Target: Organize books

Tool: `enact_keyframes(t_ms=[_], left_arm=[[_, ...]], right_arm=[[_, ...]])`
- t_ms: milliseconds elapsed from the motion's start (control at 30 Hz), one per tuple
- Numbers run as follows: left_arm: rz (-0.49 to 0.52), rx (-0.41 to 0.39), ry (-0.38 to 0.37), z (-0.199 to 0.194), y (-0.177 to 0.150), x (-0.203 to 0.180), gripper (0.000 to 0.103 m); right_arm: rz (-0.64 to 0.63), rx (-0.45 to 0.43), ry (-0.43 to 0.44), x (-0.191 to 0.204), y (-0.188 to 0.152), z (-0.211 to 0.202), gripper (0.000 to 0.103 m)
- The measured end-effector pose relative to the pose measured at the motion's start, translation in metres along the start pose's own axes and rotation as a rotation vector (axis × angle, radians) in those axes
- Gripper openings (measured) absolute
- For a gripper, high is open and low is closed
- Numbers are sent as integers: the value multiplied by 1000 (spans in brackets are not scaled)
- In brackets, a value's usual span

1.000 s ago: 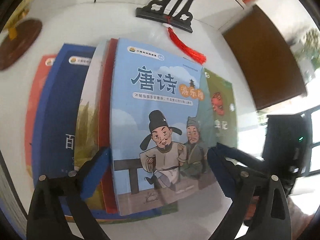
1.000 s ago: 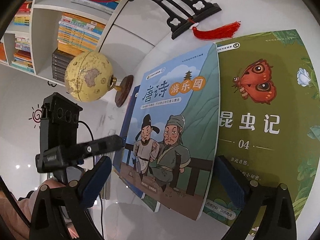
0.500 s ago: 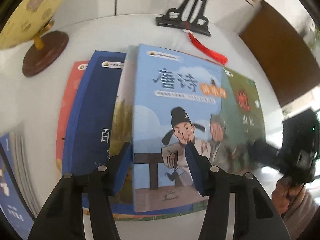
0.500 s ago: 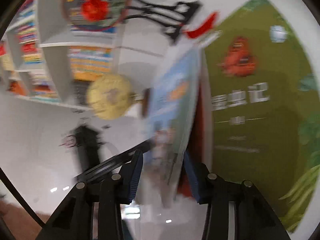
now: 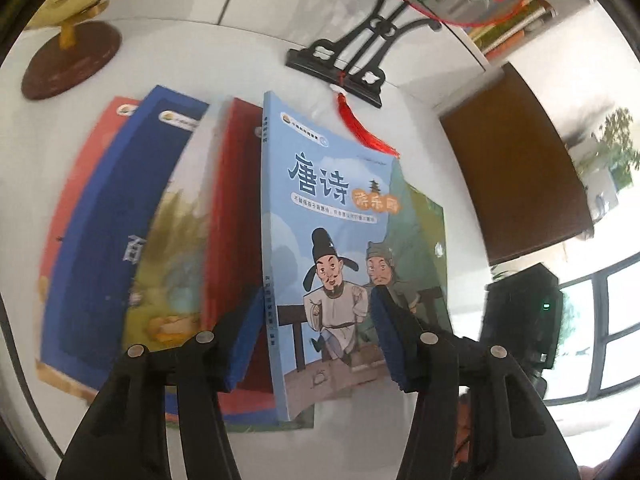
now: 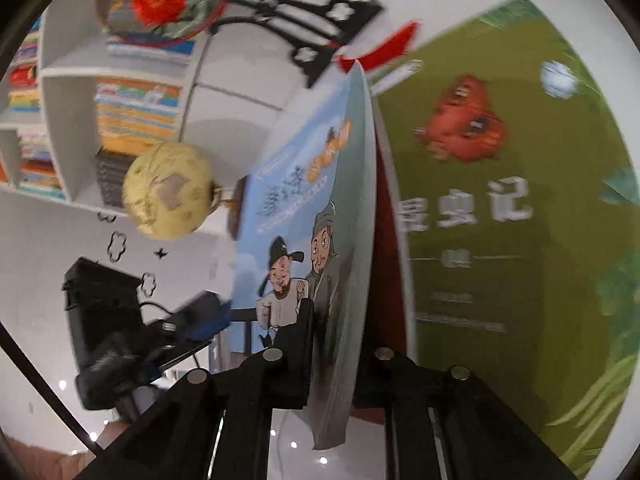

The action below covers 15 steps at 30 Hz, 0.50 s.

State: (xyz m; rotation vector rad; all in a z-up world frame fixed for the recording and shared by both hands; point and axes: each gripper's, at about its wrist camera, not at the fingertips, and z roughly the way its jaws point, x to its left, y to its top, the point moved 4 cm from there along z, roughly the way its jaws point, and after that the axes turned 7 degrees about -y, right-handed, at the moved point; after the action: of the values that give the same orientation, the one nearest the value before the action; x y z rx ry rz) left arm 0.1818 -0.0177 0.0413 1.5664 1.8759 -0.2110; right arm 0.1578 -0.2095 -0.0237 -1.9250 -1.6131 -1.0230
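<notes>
Globe and fan stand flank the fanned books.

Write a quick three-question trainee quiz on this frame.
1. Which book sits between the fingers of the right gripper? A) green book B) blue book C) red book
2. True or false: the globe lies on top of the books.
3. What red thing lies by the black stand?

Key:
1. B. The gripper's jaws are closing with the blue book's page edge between them.
2. False. The globe stands on its base, off the books.
3. A tassel.
</notes>
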Motion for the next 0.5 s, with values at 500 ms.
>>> enact_keyframes(t_ms=[500], left_arm=[[267, 71, 252, 40, -22, -51, 42]], right_arm=[[-201, -43, -283, 19, 1, -22, 11]])
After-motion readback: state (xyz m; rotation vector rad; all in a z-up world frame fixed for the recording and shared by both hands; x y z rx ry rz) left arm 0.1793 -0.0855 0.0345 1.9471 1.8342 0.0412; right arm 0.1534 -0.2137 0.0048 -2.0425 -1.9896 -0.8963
